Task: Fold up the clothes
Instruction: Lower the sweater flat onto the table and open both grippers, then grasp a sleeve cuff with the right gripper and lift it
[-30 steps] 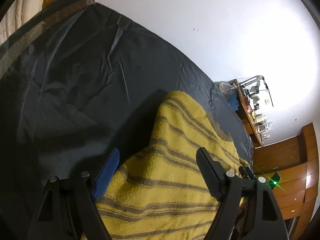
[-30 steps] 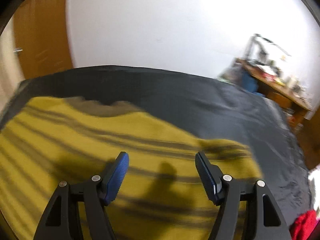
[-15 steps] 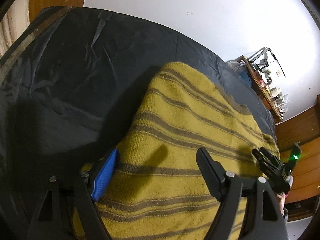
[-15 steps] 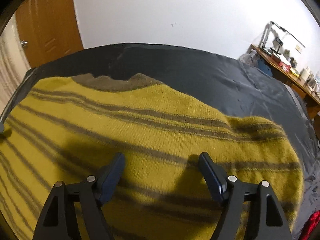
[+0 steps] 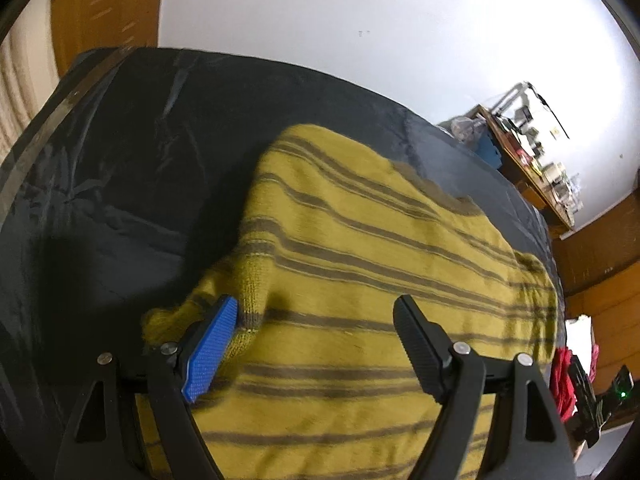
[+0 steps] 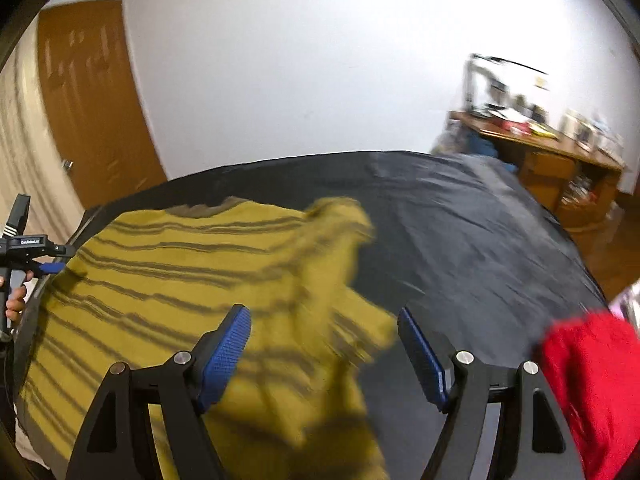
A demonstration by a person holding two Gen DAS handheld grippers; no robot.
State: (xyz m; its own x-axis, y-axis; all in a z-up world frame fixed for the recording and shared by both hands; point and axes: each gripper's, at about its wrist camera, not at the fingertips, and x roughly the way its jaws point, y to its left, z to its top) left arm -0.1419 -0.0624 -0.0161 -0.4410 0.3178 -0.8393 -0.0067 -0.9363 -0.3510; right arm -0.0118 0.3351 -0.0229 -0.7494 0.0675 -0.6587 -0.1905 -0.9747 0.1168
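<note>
Dark bed cover [image 5: 140, 168], wrinkled, spread wide. White wall [image 6: 300, 60] behind. Brown wooden door [image 6: 92, 112] at left, with metal handle [image 6: 67, 165]. Cluttered wooden desk [image 6: 552, 152] against the wall, far right; contents blurred.

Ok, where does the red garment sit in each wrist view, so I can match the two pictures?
Left wrist view: the red garment is a small patch at the lower right edge, past the yellow striped sweater.
Right wrist view: the red garment fills the lower right, beside the right claw.
Shared landmark: the wooden desk against the white wall.
</note>
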